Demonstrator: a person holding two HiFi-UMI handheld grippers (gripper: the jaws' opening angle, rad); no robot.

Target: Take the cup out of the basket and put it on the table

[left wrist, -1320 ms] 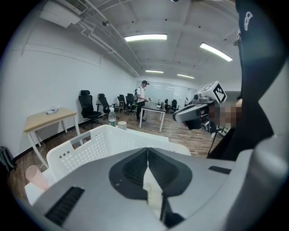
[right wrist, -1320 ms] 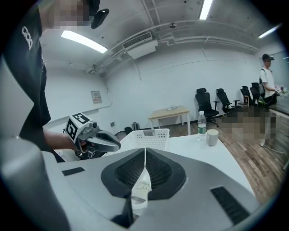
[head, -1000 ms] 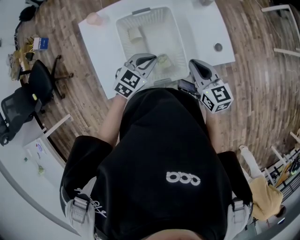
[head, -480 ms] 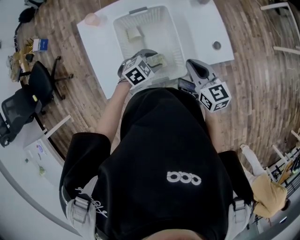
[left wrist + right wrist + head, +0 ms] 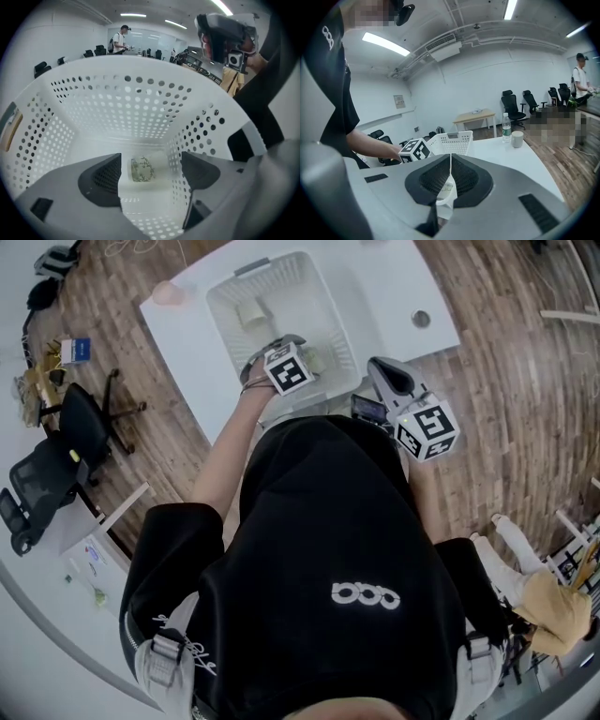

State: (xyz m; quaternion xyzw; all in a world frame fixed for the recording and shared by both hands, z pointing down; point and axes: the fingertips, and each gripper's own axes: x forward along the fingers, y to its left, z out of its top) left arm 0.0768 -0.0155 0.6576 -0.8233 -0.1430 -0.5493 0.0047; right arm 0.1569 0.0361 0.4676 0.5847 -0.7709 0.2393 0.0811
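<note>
A white perforated basket [image 5: 234, 282] stands on the white table [image 5: 394, 296]. On the basket floor lies a pale cup [image 5: 142, 169] with a green leaf print, also seen in the head view as the cup [image 5: 316, 360]. My left gripper [image 5: 284, 351] points steeply down inside the basket. In the left gripper view its jaws [image 5: 151, 161] have just been opening and stand wide. The cup lies ahead in the gap between them, untouched. My right gripper [image 5: 382, 368] hovers at the table's near edge, beside the basket, shut [image 5: 450, 157] with nothing seen in it.
A second beige object [image 5: 250, 312] lies at the far end of the basket. A mug [image 5: 516, 138] and a water bottle [image 5: 506, 126] stand at the table's far right. A pink thing [image 5: 165, 292] sits at the far left corner. Office chairs [image 5: 80, 413] stand on the wooden floor.
My left gripper has dropped from the basket's near rim down into the basket and tilted downward. The right gripper has kept still.
</note>
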